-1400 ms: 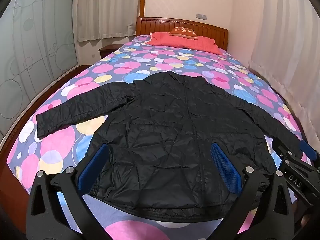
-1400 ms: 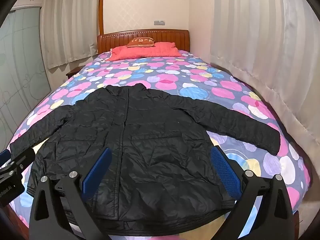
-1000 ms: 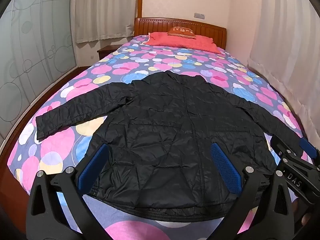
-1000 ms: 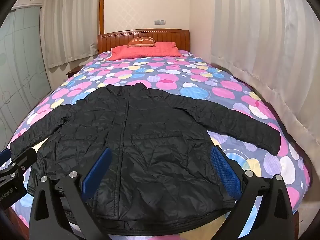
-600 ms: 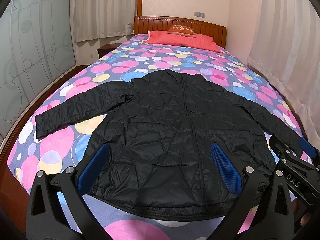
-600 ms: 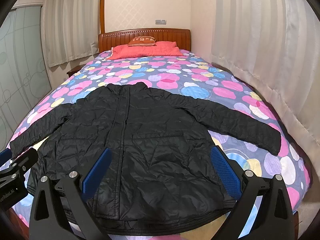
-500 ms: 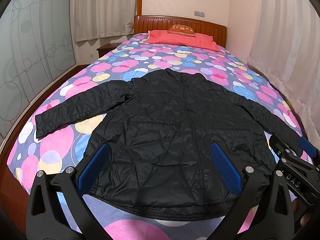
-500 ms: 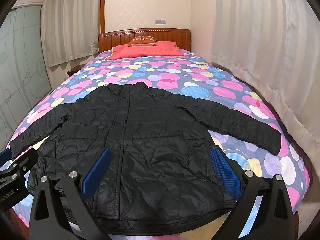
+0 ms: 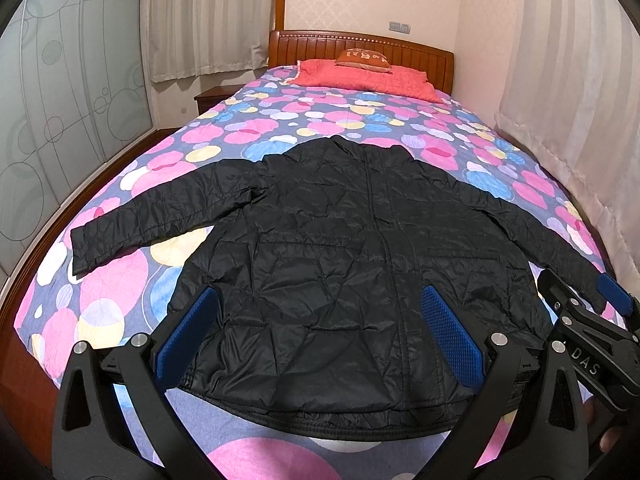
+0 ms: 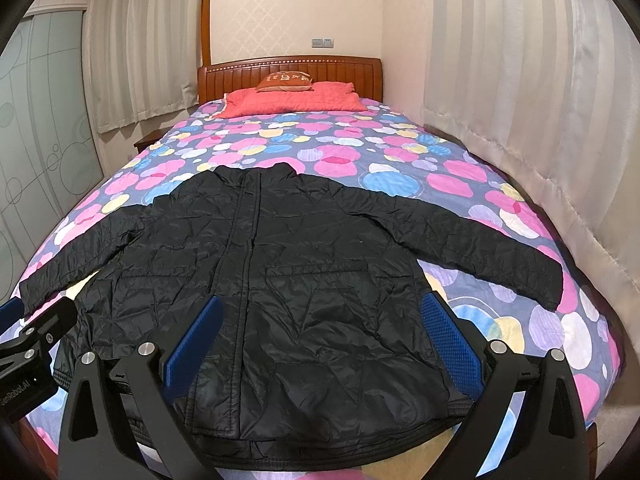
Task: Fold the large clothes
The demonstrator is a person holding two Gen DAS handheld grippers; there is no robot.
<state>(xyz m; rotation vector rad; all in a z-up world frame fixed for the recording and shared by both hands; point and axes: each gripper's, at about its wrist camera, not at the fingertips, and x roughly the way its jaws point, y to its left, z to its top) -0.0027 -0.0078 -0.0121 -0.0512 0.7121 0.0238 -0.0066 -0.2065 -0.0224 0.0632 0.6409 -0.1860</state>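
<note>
A black quilted jacket [image 9: 344,248] lies flat, front up, on the bed, with both sleeves spread out to the sides; it also shows in the right wrist view [image 10: 288,280]. My left gripper [image 9: 320,336] is open and empty, held above the jacket's hem. My right gripper [image 10: 320,340] is open and empty too, above the hem further right. The right gripper's fingers show at the right edge of the left wrist view [image 9: 580,320]. The left gripper's body shows at the left edge of the right wrist view [image 10: 28,352].
The bed [image 9: 280,120] has a quilt with pink, blue and yellow spots. A red pillow cover and small orange cushion [image 9: 362,58] lie by the wooden headboard [image 10: 288,68]. Curtains hang along the right side [image 10: 520,120]. A glass sliding door [image 9: 60,100] and nightstand [image 9: 214,96] stand left.
Both views have shifted only slightly. The jacket has not moved and both grippers stay open.
</note>
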